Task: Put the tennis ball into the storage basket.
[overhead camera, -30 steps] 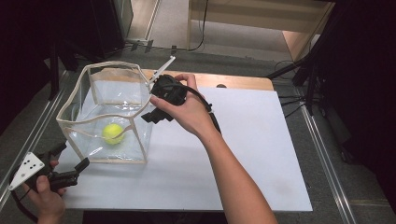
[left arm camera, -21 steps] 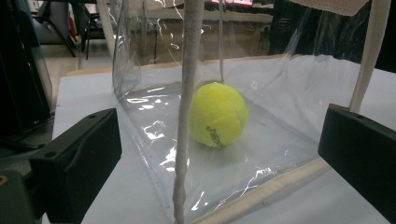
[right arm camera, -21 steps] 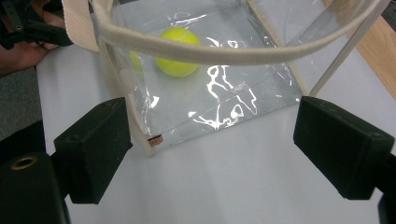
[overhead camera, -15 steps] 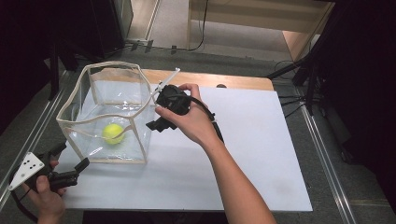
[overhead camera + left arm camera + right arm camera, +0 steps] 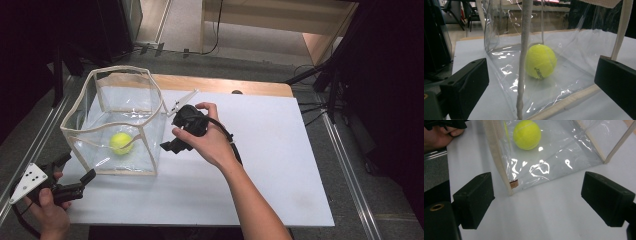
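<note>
- White board (image 5: 260, 170) covers most of the table under my hands; a strip of bare wood (image 5: 225, 85) shows along its far edge. The high view has the board running from left of the bag to well right of my right forearm.
- Clear plastic bag (image 5: 120, 125), box-shaped with cream fabric trim, stands upright on the left part of the board with its top open. Its walls are see-through and creased, with glare on the floor panel. In the left gripper view one trimmed corner seam rises straight up the frame.
- My right hand (image 5: 210, 142) sits just right of the bag, beside its near right corner. It carries the right gripper (image 5: 172, 145), pointed down and leftward at the bag's lower edge. Jaws are apart with nothing between them; in the right gripper view the white board and the bag's bottom corner (image 5: 510, 187) lie in the gap, untouched by either pad.
- My left hand (image 5: 47, 210) is at the near left corner of the board, holding the left gripper (image 5: 75, 167) low and level, aimed at the bag's near left corner. Jaws are spread wide; the bag's corner stands in front of the gap, and I cannot tell whether it reaches between the pads. No grip.
- Yellow tennis ball (image 5: 120, 143) lies on the floor of the bag, toward its near left side, loose, clear of both grippers. Black lettering shows on its lower face (image 5: 540, 61).
</note>
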Motion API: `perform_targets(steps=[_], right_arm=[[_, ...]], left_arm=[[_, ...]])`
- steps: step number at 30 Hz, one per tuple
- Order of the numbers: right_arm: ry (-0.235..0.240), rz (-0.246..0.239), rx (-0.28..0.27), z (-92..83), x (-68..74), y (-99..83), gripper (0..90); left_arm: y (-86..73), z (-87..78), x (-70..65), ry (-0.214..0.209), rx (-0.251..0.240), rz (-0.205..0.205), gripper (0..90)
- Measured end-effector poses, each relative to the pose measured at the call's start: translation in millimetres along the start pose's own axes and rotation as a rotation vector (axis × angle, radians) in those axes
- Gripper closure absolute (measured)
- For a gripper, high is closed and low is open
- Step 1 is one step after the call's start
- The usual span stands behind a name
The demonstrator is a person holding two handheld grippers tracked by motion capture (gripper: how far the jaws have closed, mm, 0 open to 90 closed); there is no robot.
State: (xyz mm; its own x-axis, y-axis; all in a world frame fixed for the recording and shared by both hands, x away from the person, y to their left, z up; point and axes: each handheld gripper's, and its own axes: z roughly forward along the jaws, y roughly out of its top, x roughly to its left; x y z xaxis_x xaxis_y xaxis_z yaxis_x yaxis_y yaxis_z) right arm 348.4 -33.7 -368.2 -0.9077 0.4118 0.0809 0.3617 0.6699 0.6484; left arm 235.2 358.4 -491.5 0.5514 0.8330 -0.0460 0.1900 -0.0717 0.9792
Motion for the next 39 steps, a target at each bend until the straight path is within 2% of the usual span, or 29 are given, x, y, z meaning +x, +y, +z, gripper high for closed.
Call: perform_targets(steps=[1, 4, 17, 25, 34, 37, 39], right_arm=[[0.002, -0.005, -0.002, 0.9, 1.2, -1.7, 8.9], [-0.035, -0.017, -0.01, 3.1, 4.8, -6.3, 0.7], [-0.079, 0.012, -0.034, 7.1, 10.3, -32.4, 0.7], [-0.06, 0.04, -0.047, 7.8, 11.1, -54.9, 0.7], [-0.076, 0.066, -0.068, 6.9, 11.2, -83.9, 0.7], [-0.07, 0.08, -0.092, 3.2, 11.0, -92.7, 0.7], [-0.083, 0.076, -0.099, 0.4, 10.6, -98.0, 0.7]], left_arm=[[0.0, 0.0, 0.0, 0.0, 0.0, -0.001, 0.0], [0.0, 0.0, 0.0, 0.0, 0.0, -0.002, 0.0], [0.0, -0.2, 0.2, -0.001, -0.001, -0.002, 0.0], [0.0, -0.1, 0.0, 0.0, 0.0, -0.002, 0.0], [-0.1, -0.2, 0.0, 0.0, 0.0, -0.002, 0.0], [0.0, -0.3, 0.0, 0.001, 0.005, 0.003, 0.0], [0.0, -0.3, -0.1, 0.002, 0.005, 0.004, 0.0]])
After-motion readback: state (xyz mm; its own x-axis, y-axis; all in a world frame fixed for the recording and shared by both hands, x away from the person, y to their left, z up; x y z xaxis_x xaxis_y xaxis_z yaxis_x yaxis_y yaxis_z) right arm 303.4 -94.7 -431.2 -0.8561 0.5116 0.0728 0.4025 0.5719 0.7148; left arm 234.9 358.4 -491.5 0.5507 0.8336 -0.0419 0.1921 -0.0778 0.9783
